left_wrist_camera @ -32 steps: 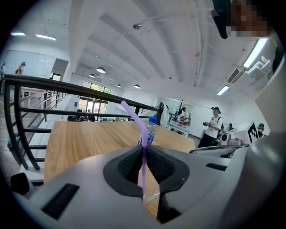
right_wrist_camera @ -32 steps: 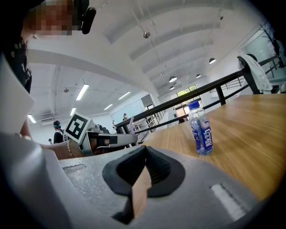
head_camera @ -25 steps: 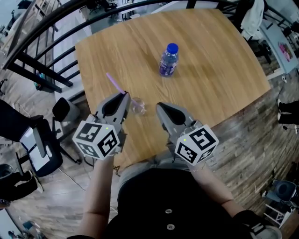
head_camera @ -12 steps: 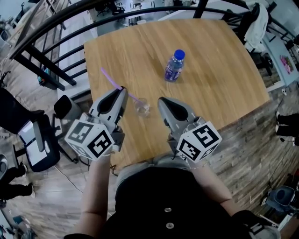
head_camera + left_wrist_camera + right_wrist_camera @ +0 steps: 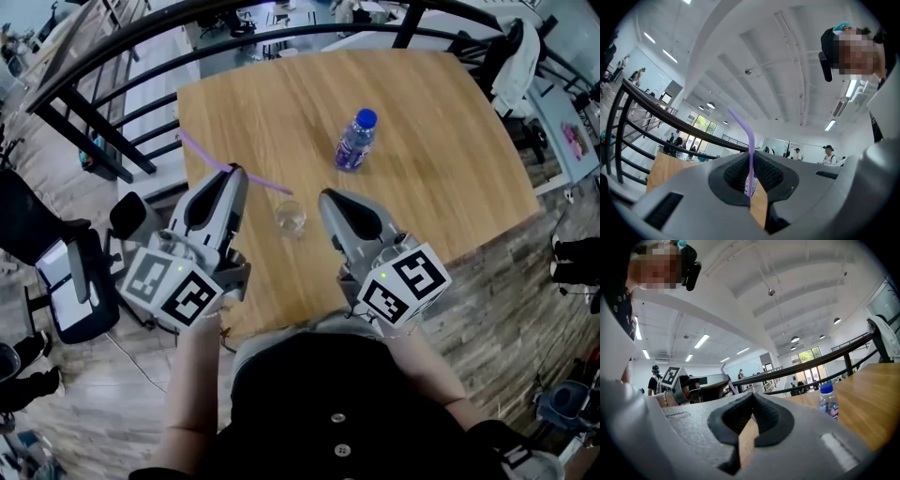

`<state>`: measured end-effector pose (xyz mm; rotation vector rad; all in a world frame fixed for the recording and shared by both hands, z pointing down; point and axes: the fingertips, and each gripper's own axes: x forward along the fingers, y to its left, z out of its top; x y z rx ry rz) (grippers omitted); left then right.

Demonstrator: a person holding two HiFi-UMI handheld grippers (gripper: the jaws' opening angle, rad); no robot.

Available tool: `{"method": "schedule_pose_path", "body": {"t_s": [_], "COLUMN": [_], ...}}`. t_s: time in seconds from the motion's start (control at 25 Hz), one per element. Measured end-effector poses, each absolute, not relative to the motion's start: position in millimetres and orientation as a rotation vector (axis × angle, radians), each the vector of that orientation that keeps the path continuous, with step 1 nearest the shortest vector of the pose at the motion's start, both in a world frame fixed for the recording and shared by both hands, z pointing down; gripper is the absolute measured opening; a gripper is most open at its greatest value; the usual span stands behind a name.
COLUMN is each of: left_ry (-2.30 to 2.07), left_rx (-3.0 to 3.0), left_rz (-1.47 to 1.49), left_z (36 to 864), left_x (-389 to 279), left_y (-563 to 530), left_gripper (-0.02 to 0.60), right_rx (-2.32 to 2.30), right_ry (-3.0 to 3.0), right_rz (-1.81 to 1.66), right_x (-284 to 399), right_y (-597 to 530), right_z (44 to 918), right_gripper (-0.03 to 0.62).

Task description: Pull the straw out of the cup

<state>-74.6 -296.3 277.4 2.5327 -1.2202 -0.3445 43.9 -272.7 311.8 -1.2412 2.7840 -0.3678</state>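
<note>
My left gripper [image 5: 234, 172] is shut on a purple straw [image 5: 202, 153], which runs slantwise from the upper left to a free end just above the cup. In the left gripper view the straw [image 5: 749, 140] stands clamped between the pads and bends over at the top. The small clear cup [image 5: 291, 219] stands on the wooden table [image 5: 422, 187] between the two grippers. To the cup's right, my right gripper [image 5: 329, 198] hangs with its jaws together and nothing in them. The right gripper view looks past that gripper [image 5: 752, 398] and catches the straw [image 5: 724, 371] at the left.
A water bottle [image 5: 354, 141] with a blue cap stands farther back on the table; the bottle [image 5: 828, 401] also shows in the right gripper view. A black railing [image 5: 112, 56] runs along the table's far and left sides. An office chair [image 5: 80, 281] stands at the left.
Both grippers have risen. The left one has drawn the straw up and to the left, and its lower end has come out of the cup.
</note>
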Motion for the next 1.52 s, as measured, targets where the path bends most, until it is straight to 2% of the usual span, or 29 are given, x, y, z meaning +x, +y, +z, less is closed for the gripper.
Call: {"method": "schedule_pose_path", "body": {"t_s": [0.48,0.8,1.52], "left_ry": [-1.236,-1.223,-1.257], "left_rx": [2.47,2.547,2.466], "left_rz": [-0.553,-0.619,-0.597], "left_z": [270,267,299], "left_x": [-98,-90,-88], "left_y": [-279,-257,-245], "left_gripper": [0.041,0.041,0.041], "right_rx": [-1.174,-1.147,-1.12], "right_ry": [2.779,2.781,2.823], "right_rz": [-0.361,-0.404,-0.441], "right_x": [38,36,32], "right_y": [-270,-266,-260], "right_z": [305,310,323], "right_gripper": [-0.002,-0.002,-0.002]}}
